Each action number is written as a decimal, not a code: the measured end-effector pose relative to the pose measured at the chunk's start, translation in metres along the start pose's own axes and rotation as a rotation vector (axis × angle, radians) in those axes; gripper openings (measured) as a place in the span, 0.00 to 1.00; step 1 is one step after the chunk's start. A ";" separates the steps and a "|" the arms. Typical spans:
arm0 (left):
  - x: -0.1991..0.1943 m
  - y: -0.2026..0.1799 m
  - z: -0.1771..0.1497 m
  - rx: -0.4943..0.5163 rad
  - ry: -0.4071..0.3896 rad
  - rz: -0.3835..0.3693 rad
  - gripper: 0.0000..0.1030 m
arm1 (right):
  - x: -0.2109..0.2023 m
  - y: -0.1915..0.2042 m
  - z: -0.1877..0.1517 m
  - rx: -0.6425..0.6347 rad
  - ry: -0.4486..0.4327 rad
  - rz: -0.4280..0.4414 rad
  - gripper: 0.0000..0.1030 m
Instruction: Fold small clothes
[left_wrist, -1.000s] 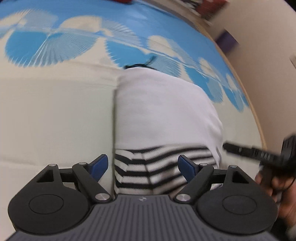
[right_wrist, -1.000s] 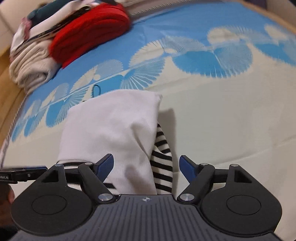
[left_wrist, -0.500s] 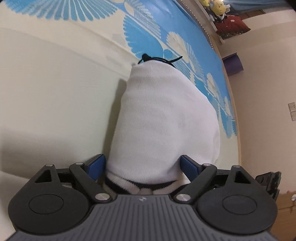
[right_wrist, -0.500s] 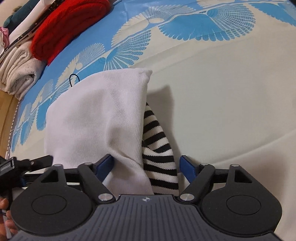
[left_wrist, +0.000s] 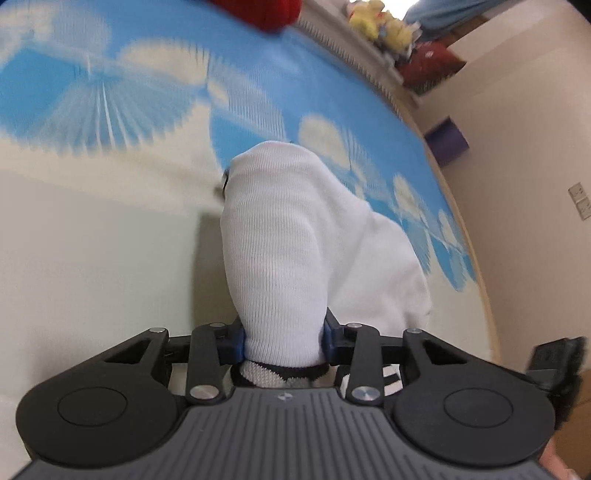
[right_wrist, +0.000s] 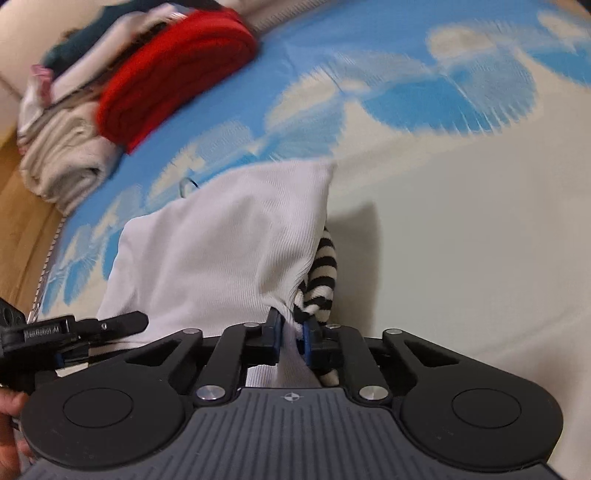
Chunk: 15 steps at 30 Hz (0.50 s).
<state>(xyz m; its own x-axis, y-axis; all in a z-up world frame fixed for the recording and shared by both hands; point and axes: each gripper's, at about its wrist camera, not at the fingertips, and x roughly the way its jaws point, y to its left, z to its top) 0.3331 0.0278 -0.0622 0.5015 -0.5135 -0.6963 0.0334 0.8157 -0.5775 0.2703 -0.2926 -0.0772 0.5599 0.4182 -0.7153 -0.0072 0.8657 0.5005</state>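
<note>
Grab step – both jaws were closing on the white garment (left_wrist: 295, 258) lying mid-frame on the bed (left_wrist: 92, 266): left hand-held gripper (left_wrist: 283, 341) around a thick bunch, right hand-held gripper (right_wrist: 291, 339) pinching a thin fold. Next move, as I read it – lift both corners together and fold toward the far edge, keeping the striped cuff (right_wrist: 323, 273) tucked.

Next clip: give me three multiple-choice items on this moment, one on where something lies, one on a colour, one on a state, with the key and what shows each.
1. Where does the red folded garment lie?
A. on the stack of folded clothes at the far left of the bedspread
B. under the white garment
C. on the floor

2. What colours are the stripes of the sleeve beside the white garment?
A. red and blue
B. black and white
C. green and yellow

3. What is the right gripper doing?
A. standing wide open over bare bedspread
B. closing on a fold of the white garment
C. holding a hanger

Key: 1 A, the red piece tops the pile; 2 B, dark and pale bands show; 3 B, white fabric sits pinched between its pads.
</note>
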 end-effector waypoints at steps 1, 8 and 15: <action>-0.008 -0.001 0.003 0.014 -0.030 0.009 0.40 | -0.002 0.005 0.001 -0.015 -0.026 0.016 0.08; -0.049 0.004 0.023 0.058 -0.186 0.092 0.60 | -0.002 0.046 0.009 -0.094 -0.169 0.063 0.06; -0.064 0.030 0.023 0.001 -0.131 0.156 0.61 | 0.020 0.053 0.012 -0.105 -0.116 -0.042 0.24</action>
<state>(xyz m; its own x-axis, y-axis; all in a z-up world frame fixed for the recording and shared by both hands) 0.3217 0.0914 -0.0255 0.6089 -0.3416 -0.7160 -0.0527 0.8831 -0.4662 0.2909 -0.2412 -0.0590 0.6534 0.3520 -0.6702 -0.0653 0.9082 0.4133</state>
